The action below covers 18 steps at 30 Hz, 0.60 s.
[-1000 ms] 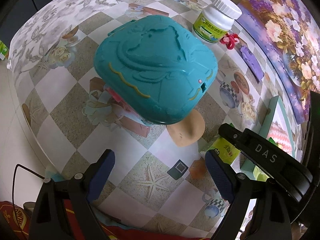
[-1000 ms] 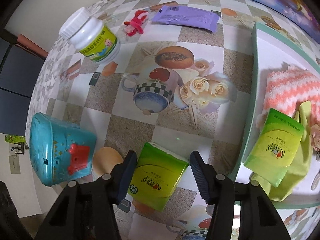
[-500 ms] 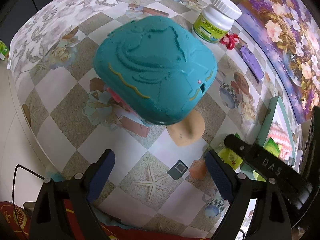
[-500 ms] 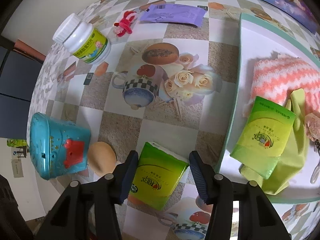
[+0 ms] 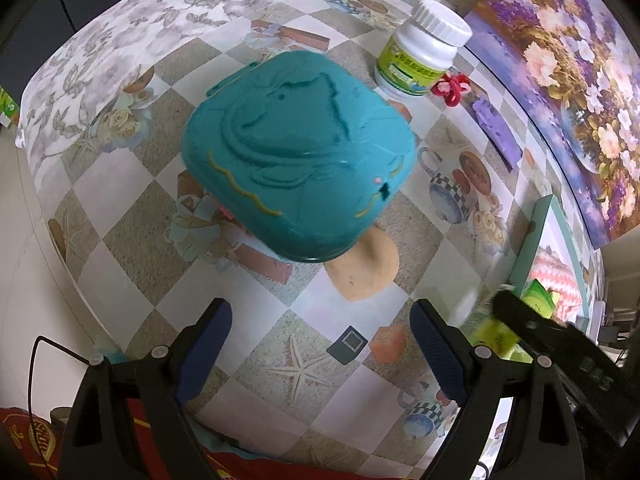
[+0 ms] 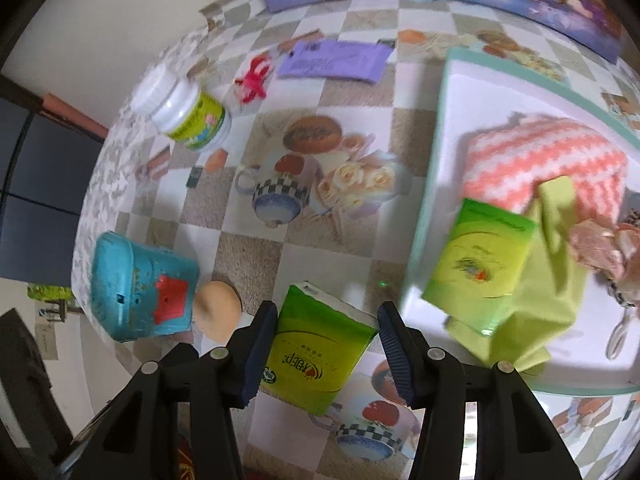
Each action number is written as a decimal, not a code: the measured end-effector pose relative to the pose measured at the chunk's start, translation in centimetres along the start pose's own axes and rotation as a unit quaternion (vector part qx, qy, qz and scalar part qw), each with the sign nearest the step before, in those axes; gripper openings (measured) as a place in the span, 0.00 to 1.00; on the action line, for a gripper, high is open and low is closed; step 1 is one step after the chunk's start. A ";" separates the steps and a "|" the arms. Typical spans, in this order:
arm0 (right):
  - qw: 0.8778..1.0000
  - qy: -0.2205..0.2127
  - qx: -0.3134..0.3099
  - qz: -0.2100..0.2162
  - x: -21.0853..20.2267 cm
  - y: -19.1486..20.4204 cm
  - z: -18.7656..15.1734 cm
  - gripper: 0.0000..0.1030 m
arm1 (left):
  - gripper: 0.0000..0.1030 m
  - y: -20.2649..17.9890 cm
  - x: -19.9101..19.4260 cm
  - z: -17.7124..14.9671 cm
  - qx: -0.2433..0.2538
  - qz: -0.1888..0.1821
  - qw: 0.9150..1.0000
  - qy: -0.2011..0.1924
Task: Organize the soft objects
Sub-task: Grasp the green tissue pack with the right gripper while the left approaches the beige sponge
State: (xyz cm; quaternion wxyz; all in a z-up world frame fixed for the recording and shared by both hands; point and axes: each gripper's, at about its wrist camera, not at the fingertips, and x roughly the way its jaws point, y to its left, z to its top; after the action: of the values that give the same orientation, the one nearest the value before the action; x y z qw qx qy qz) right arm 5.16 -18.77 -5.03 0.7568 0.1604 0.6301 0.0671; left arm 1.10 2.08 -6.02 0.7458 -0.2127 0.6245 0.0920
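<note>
My right gripper is shut on a green tissue pack and holds it above the table, just left of the white tray with a teal rim. In the tray lie a pink-and-white knit cloth, a second green tissue pack and a yellow-green cloth. A tan round puff rests on the table beside the teal plastic box. My left gripper hangs open over the tablecloth short of the puff, with nothing between its fingers. The held pack shows blurred at the lower right of the left wrist view.
A white bottle with a green label, a red hair tie and a purple packet lie at the far side. A flower painting leans along the table's back edge. The table's near edge runs just below both grippers.
My right gripper has risen and moved towards the tray, carrying the green tissue pack. In the left wrist view it has slid off to the lower right. My left gripper has stayed put.
</note>
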 end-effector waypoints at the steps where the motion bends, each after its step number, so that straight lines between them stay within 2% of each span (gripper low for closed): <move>1: 1.000 -0.010 -0.001 -0.004 -0.8 -0.2 -0.1 0.53 | 0.88 -0.3 0.0 0.1 0.003 0.000 1.000 0.000; 4: 0.999 -0.035 0.006 0.004 -3.0 -0.9 -0.2 0.53 | 0.88 -1.0 0.2 0.3 0.009 -0.004 1.000 0.003; 9: 0.998 -0.068 0.009 0.005 -5.6 -1.9 -0.6 0.53 | 0.77 -2.4 0.7 0.3 0.018 -0.004 1.000 0.009; 18: 0.996 -0.084 0.038 0.015 -6.9 -4.4 -1.4 0.53 | 0.74 -4.2 3.1 0.6 0.017 0.030 0.999 0.011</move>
State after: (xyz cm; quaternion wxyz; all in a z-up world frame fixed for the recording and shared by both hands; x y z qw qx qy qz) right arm 2.02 -24.83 -0.26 0.7993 0.2032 0.5640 0.0411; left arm 3.93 -1.81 -8.10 0.7391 -0.1825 0.6404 0.1013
